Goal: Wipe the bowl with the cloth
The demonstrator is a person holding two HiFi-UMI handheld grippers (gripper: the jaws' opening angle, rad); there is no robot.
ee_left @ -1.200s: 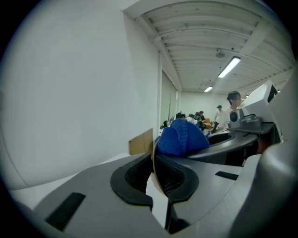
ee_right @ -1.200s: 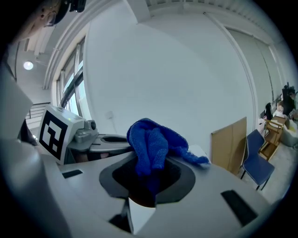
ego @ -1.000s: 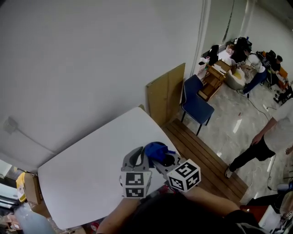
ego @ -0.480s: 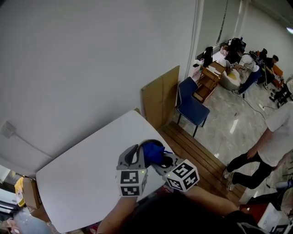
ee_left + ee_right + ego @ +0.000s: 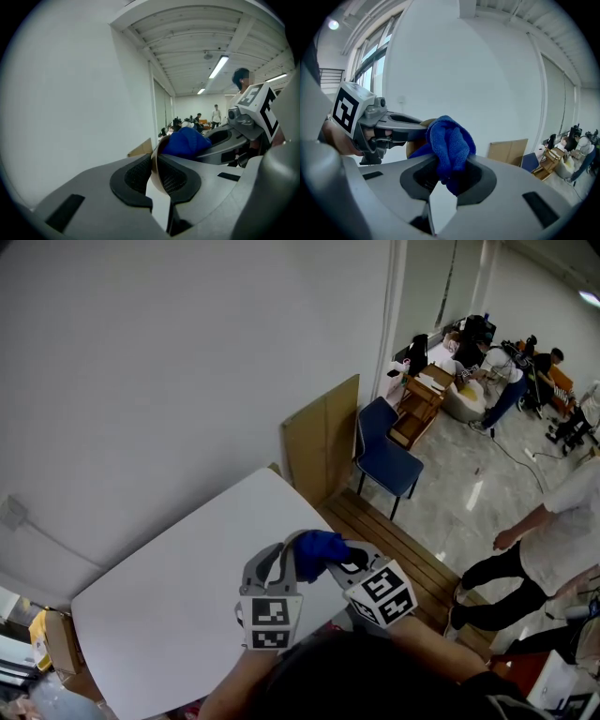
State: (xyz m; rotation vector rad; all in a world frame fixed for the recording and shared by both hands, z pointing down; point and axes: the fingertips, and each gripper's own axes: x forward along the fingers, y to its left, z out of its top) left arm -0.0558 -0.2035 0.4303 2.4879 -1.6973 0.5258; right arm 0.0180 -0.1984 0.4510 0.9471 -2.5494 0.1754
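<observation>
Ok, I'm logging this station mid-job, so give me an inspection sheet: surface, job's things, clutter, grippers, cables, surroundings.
surface: white table, no marks seen.
job's things: brown bowl, held up by its rim; blue cloth pushed into it.
clutter: nothing seen.
grippers: left gripper shut on the bowl's rim, its jaws having just eased open slightly; right gripper shut on the cloth.
cables: wall cable left of the table; floor cable far off.
surroundings: cardboard sheet against the wall, blue chair, wooden bench, people beyond.
</observation>
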